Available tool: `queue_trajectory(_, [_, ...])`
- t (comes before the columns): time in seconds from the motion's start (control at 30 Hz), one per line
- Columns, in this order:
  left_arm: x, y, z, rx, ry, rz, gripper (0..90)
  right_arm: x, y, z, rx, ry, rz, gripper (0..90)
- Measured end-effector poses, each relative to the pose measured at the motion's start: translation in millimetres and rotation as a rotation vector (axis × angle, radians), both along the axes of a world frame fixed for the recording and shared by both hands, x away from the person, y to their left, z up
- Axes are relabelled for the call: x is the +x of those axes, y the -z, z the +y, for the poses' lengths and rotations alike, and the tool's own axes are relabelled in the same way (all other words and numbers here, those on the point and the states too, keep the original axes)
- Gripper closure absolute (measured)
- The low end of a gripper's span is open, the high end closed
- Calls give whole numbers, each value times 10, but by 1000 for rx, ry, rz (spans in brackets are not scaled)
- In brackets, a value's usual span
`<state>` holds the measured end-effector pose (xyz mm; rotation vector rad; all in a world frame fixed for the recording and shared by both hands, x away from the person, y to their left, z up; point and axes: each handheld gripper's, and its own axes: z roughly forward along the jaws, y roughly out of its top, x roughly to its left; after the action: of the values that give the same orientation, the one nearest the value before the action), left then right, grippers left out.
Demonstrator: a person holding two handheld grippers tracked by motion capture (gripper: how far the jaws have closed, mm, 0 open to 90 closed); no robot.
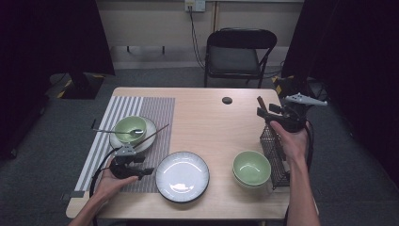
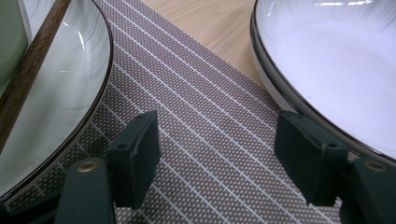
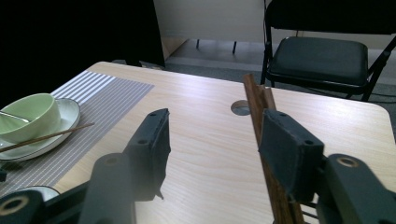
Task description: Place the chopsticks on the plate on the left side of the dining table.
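- Looks like a place setting in progress: green bowl with a spoon sits on a plate on the striped mat, one chopstick resting across that plate's rim
- Left tool is open and empty, low over the mat between the two plates
- Right tool is at the wire basket, jaws apart around the brown chopsticks standing in it, one pad close against them, no clamp yet
- My guess: second chopstick is left to fetch; white plate and stacked bowls are unplaced
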<state>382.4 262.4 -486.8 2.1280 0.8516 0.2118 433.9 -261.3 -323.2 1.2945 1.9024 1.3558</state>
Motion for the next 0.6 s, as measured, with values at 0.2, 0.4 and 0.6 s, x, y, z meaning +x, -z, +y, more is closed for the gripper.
queue_trajectory(0.2, [26, 53, 13, 34, -17, 7, 276, 106, 22, -41, -11, 19, 14, 467])
queue_trajectory(0.4, [43, 74, 29, 58, -17, -8, 244, 175, 69, -66, -25, 44, 30, 508])
queue_trajectory(0.6, [15, 100, 25, 78, -6, -47, 236, 204, 112, -65, -37, 59, 39, 539])
